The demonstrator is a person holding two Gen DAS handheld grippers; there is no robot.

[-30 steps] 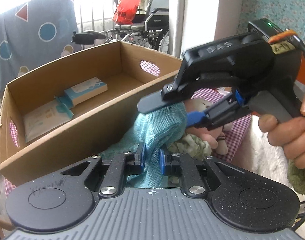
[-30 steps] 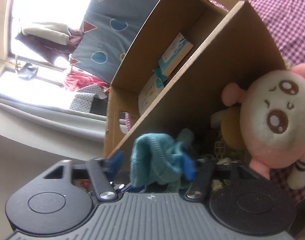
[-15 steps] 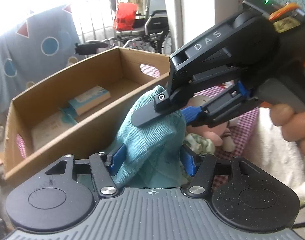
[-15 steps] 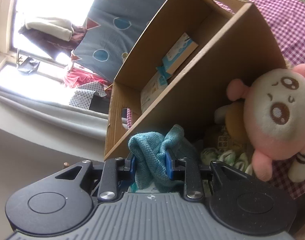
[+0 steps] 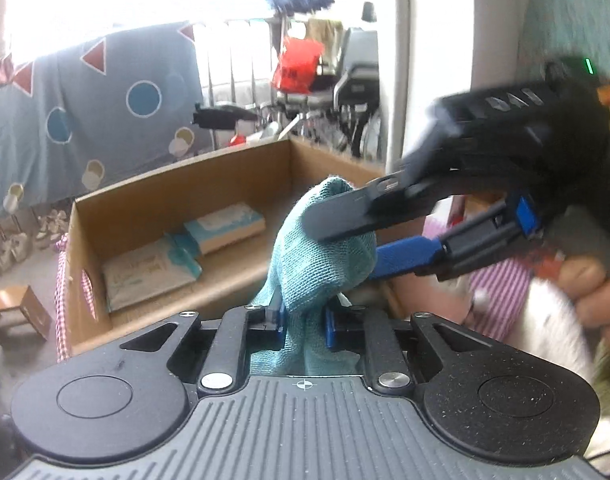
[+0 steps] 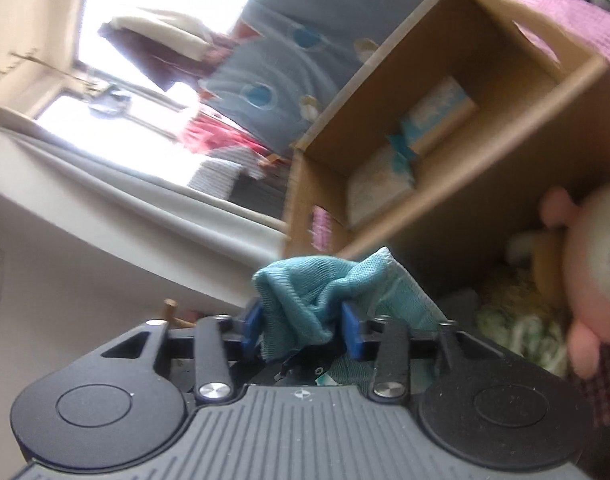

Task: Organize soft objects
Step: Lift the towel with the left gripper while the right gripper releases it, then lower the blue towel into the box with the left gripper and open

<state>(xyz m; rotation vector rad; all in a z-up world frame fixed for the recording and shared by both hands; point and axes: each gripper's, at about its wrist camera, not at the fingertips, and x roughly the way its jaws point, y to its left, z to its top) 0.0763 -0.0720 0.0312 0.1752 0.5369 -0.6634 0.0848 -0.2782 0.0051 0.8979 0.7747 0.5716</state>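
A teal knitted cloth (image 5: 317, 264) hangs bunched between both grippers, just in front of an open cardboard box (image 5: 185, 184). My left gripper (image 5: 305, 325) is shut on the cloth's lower part. My right gripper (image 5: 345, 240) comes in from the right and holds the upper bunch. In the right wrist view the teal cloth (image 6: 305, 288) fills the gap of the right gripper (image 6: 301, 330); its jaws are opening while the pads still touch the cloth. A person's hand (image 5: 597, 292) holds the right gripper.
Two tissue packs (image 5: 225, 226) lie in the box. A pink and white plush toy (image 6: 597, 264) and a green-white soft item (image 6: 521, 328) lie beside the box wall (image 6: 505, 208) on a pink checked cover (image 5: 493, 292). A wooden stool (image 5: 17, 312) stands at the left.
Both grippers have risen with the cloth, so more of the box's inside shows. The left jaws stood wide half a second ago and are now shut; the right jaws have spread a little.
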